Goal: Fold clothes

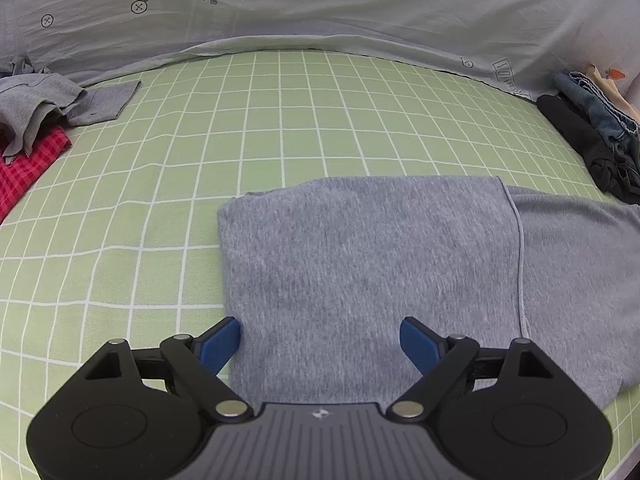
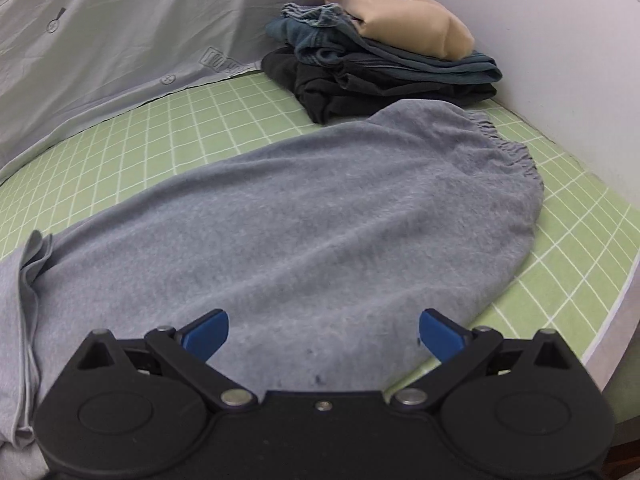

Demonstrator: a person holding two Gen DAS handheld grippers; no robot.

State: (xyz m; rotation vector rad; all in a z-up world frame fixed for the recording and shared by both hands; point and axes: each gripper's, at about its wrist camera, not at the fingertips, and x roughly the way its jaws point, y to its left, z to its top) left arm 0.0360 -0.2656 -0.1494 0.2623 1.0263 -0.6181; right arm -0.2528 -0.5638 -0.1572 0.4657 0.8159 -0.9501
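Observation:
A grey fleece garment (image 1: 360, 264) lies flat on the green checked sheet (image 1: 160, 184), with one end folded over onto the rest along a stitched edge. My left gripper (image 1: 320, 342) hovers over its near left corner, jaws wide open, nothing between the blue pads. In the right wrist view the same grey garment (image 2: 304, 220) stretches away to an elastic waistband at the far right. Over its near edge my right gripper (image 2: 324, 332) also stands wide open and holds nothing.
A stack of folded clothes (image 2: 380, 68), black, denim-blue and beige, sits in the far right corner by the wall. Loose grey clothing (image 1: 44, 100) and a red checked piece (image 1: 28, 168) lie at the far left. A pale printed quilt (image 1: 320, 12) runs along the back.

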